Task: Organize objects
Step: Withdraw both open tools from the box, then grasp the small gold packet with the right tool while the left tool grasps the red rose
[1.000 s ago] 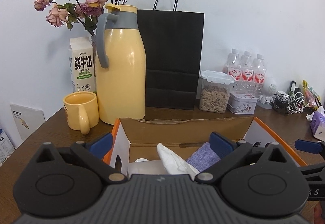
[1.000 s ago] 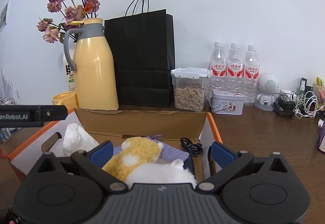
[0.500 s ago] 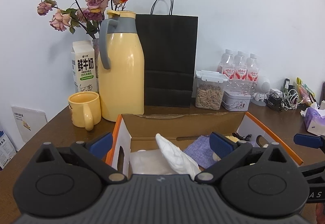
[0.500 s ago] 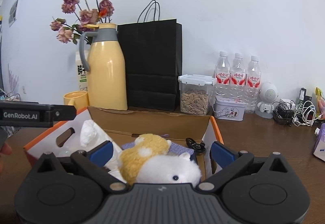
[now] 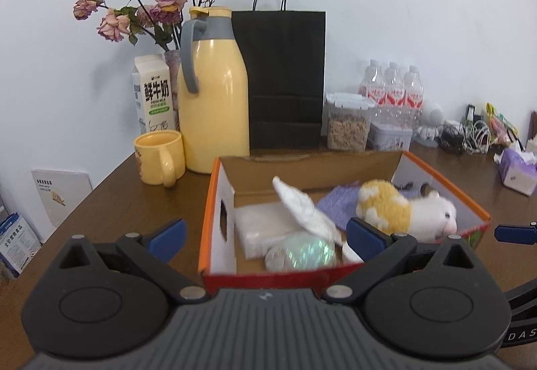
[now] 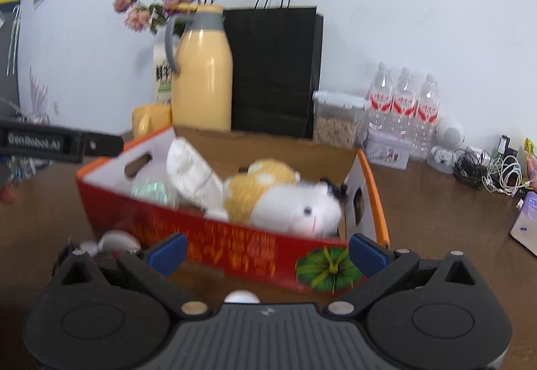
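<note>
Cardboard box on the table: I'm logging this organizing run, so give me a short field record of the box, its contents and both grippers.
box: cardboard box, open top, red front, on brown table
contents: plush toy, white tissue pack, iridescent wrapped item, purple cloth
left gripper: open, empty
right gripper: open, empty, before the box front
behind box: yellow thermos, black paper bag

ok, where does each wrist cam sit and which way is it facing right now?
Left wrist: on the left gripper, above the box near edge, facing the wall; own open fingers and the right gripper's fingertip show.
Right wrist: on the right gripper, lower, before the box's red front; own open fingers and the left gripper's finger show.
Shared: box, plush toy, yellow thermos, black bag.
</note>
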### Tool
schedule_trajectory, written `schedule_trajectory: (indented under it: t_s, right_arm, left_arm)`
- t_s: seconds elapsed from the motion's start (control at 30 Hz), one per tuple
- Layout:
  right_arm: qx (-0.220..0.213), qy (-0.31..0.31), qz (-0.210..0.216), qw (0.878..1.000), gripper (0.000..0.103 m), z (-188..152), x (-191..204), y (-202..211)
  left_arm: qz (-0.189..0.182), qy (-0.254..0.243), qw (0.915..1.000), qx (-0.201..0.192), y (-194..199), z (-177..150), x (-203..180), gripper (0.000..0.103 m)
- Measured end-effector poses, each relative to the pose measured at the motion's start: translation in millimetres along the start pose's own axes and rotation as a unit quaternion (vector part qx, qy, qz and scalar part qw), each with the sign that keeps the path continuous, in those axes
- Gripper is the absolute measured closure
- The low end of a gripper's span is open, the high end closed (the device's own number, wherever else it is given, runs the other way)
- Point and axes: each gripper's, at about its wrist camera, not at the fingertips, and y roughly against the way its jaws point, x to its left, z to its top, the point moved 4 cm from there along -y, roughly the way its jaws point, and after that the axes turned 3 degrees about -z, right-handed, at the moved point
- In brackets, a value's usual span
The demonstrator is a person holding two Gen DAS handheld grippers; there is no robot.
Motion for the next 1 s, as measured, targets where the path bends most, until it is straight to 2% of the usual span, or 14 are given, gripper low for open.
schedule_trajectory:
  t_s: [0.13, 0.23, 0.4, 0.53, 0.6, 0.83, 0.93, 1.0]
  right_arm:
    - [0.026, 0.005, 0.006, 1.0, 0.0, -17, 4, 2]
    - [0.042, 0.004, 0.014, 0.999, 0.006, -28, 6, 3]
    - [0.061, -0.002, 0.035, 0.997, 0.034, -37, 9, 1]
    - [0.074, -0.016, 0.057, 0.995, 0.046, -42, 10, -4]
    - [0.078, -0.022, 0.065, 0.995, 0.056, -43, 10, -4]
    - [0.079, -0.026, 0.084, 0.993, 0.07, -45, 14, -4]
    - [0.08, -0.024, 0.093, 0.992, 0.08, -46, 16, -3]
    - [0.077, -0.022, 0.094, 0.992, 0.082, -46, 18, -2]
  left_arm:
    - [0.005, -0.006, 0.9998, 0.016, 9, -13, 3, 0.0]
    - [0.01, -0.007, 0.9996, 0.026, 14, -22, 7, 0.0]
    - [0.015, -0.002, 0.9992, 0.036, 24, -32, 14, 0.0]
    - [0.021, 0.001, 0.999, 0.04, 30, -37, 18, 0.0]
    - [0.021, 0.004, 0.9989, 0.041, 33, -36, 20, 0.0]
    - [0.02, 0.003, 0.9989, 0.042, 37, -38, 15, 0.0]
    - [0.014, -0.002, 0.9988, 0.046, 36, -41, 8, 0.0]
    - [0.011, -0.006, 0.9987, 0.049, 35, -42, 4, 0.0]
